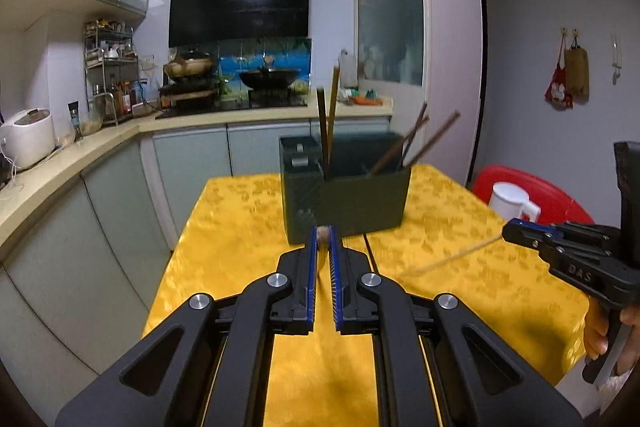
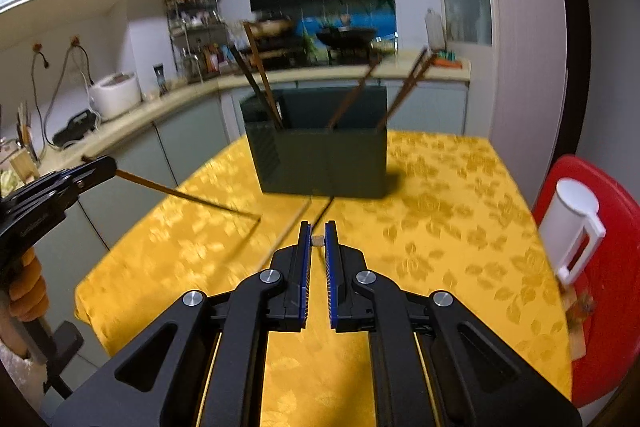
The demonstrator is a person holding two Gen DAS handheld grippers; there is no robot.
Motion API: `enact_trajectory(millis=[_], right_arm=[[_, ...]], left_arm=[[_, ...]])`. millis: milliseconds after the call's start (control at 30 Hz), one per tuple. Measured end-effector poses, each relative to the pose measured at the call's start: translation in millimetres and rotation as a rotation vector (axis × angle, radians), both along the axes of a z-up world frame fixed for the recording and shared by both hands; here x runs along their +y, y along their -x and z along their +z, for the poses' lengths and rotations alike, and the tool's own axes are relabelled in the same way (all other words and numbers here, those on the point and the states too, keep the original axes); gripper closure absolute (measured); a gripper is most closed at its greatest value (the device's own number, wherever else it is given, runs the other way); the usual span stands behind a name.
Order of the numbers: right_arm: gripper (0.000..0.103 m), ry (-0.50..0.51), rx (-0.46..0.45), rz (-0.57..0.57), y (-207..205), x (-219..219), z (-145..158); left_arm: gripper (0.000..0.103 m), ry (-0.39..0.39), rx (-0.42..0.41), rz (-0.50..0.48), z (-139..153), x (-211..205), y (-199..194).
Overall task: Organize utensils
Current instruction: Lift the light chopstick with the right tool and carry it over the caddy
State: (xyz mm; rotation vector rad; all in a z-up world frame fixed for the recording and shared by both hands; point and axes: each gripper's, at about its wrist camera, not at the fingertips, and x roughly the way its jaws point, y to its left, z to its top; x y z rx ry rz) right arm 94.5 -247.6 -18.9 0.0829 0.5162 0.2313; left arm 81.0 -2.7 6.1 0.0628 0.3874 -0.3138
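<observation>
Each gripper is clamped on one chopstick, lifted clear of the counter (image 2: 440, 195), which is draped in a yellow floral cloth. The left gripper (image 1: 325, 239) pinches the butt end of a dark brown wooden chopstick (image 2: 188, 194), whose shaft slants down toward the cloth in the right wrist view; the right gripper (image 2: 317, 239) is closed on the end of a pale wooden chopstick (image 1: 452, 258), seen from the left wrist as a thin light rod trailing out from the jaws. The step in hand looks like carrying both sticks to the dark green rectangular utensil holder (image 1: 348, 203), which stands ahead in the middle of the counter with several brown chopsticks (image 2: 360, 95) already leaning in its compartments. Next, each stick probably needs tipping upright over an open compartment before release; the long free ends could catch the rim. A white plastic mug (image 2: 576, 227) rests on a red stool (image 2: 616, 307) beside the counter, and a kitchen worktop with a black range hood (image 1: 240, 3) runs behind.
</observation>
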Motion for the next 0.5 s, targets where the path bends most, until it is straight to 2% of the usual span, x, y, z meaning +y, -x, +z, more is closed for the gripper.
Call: enact_trajectory(millis=[200, 500], right_arm=[[0.096, 0.001, -0.044, 0.009, -5.5, -2.2, 20.7], [0.096, -0.028, -0.015, 0.014, -34.5, -10.6, 33.8]], left_arm=[[0.097, 0.023, 0.001, -0.005, 17.5, -1.3, -14.8], [0.097, 0.000, -0.005, -0.012, 31.1, -6.9, -34.2]])
